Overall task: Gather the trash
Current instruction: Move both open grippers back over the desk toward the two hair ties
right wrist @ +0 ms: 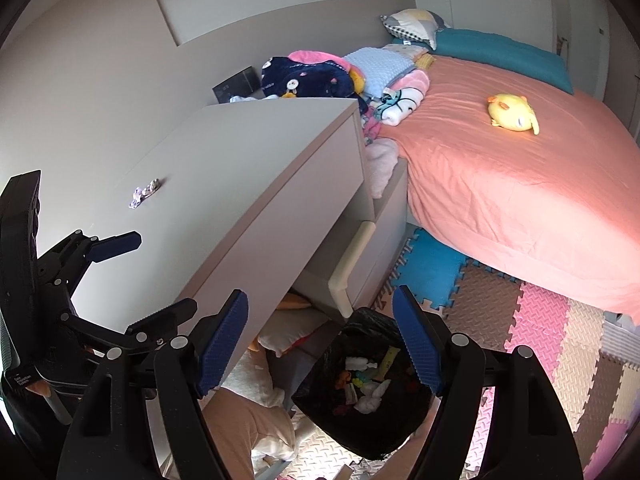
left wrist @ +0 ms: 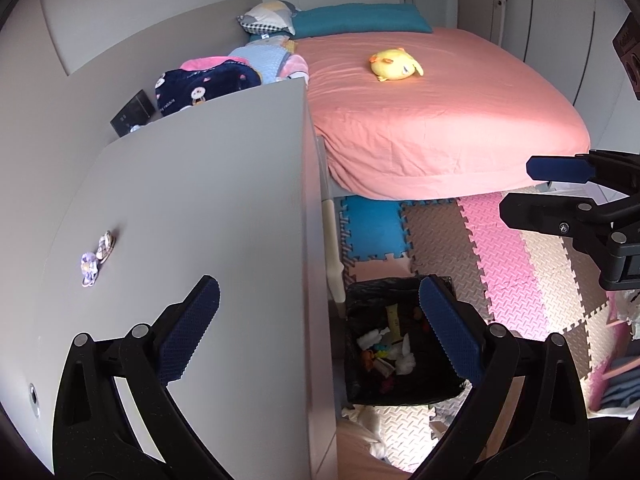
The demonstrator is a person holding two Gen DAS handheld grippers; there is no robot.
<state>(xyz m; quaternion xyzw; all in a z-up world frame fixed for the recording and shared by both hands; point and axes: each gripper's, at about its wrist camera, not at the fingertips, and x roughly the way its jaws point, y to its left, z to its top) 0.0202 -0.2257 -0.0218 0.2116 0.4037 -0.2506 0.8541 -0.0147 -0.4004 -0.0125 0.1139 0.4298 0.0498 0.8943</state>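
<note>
Bedroom scene: pink bed (left wrist: 440, 120), yellow plush toy (left wrist: 394, 64) on top, foam puzzle mat (left wrist: 512, 248) on floor. Grey dresser (left wrist: 192, 208) top holds small crumpled wrappers (left wrist: 96, 258), well apart from both grippers. Black-lined trash bin (right wrist: 360, 392) on floor beside dresser, scraps inside. Left gripper (left wrist: 320, 332) jaws spread, empty. Right gripper (right wrist: 320, 344) jaws spread, empty, above bin.
</note>
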